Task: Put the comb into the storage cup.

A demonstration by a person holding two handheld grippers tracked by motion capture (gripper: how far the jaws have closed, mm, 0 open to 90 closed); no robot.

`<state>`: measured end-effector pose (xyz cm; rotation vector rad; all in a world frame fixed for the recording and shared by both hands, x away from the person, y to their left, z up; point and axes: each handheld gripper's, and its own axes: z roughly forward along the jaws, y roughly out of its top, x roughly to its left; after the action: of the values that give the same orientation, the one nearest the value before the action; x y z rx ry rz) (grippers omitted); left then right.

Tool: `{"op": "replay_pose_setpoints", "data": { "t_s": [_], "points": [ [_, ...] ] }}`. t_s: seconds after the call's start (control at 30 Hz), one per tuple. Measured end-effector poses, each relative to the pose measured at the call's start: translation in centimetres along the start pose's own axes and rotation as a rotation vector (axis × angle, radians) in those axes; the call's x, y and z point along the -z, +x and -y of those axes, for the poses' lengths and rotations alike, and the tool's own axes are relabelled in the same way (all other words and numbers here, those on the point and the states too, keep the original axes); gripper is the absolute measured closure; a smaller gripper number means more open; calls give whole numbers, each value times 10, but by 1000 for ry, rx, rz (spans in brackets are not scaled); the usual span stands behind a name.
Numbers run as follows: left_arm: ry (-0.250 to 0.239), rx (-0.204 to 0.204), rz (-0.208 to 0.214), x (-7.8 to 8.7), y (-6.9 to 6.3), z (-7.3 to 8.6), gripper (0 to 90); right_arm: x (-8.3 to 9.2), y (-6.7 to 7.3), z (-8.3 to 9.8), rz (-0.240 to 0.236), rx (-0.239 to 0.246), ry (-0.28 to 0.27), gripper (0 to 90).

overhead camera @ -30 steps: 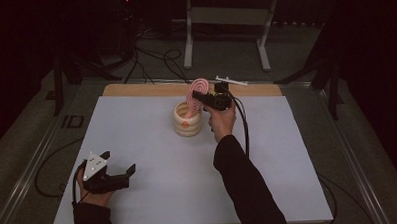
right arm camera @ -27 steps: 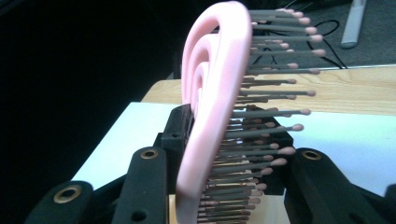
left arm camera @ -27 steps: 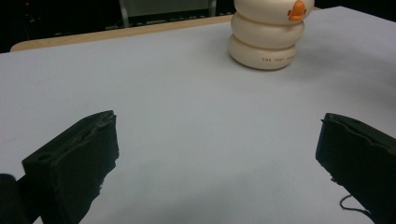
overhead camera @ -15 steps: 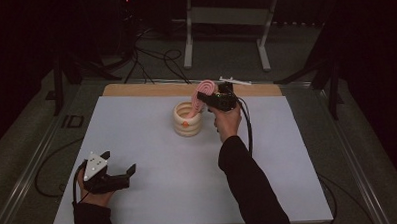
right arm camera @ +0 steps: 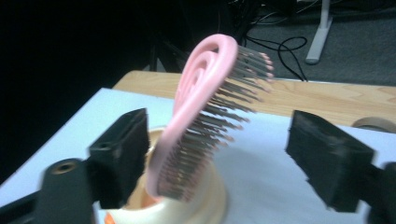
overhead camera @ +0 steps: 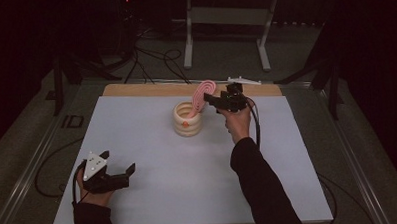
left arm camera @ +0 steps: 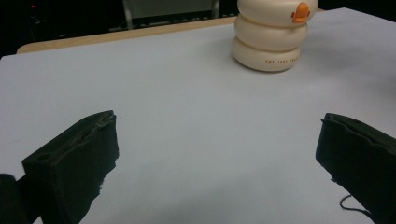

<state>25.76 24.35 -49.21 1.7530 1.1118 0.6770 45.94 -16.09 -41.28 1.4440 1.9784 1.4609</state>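
A cream ringed cup [overhead camera: 188,121] with an orange mark stands at the far middle of the white table top [overhead camera: 152,143]. A pink hairbrush [overhead camera: 203,94] stands in it, handle down, head leaning to the right. My right gripper [overhead camera: 211,98] is level with the brush head, just right of it. In the right gripper view its jaws have just been opening: the brush [right arm camera: 205,116] stands between them and the right pad is well clear. Near the front left edge, my left gripper [overhead camera: 119,162] rests open with nothing in it, facing the cup [left arm camera: 271,37].
A wooden board edge [overhead camera: 135,90] runs along the back of the table top. Behind it on the floor stand a metal frame's legs [overhead camera: 189,47] and loose cables [overhead camera: 154,58]. A tan round object [right arm camera: 376,123] lies at the back right.
The right gripper's jaws have spread wide off the brush head and the hand has drawn a little to the right. The brush stays in the cup. The left hand has not moved.
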Motion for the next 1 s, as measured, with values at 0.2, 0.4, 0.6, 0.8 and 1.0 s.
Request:
{"op": "replay_pose_setpoints", "data": {
  "t_s": [0.2,0.4,0.6,0.8,1.0],
  "points": [
    [1,-12,-11,0,-1,-2,2,18,-5,2,10,71,15,100],
    [5,-32,-10,-2,-5,-5,2,34,-7,8,35,151,36,93],
    [9,-54,-10,-3,-8,-9,2,53,-10,15,34,171,30,90],
    [0,-49,-8,-2,-6,-12,2,73,-8,30,39,256,54,91],
    [-14,-43,-4,1,-4,-13,2,103,-5,56,32,324,39,92]
  ]
}}
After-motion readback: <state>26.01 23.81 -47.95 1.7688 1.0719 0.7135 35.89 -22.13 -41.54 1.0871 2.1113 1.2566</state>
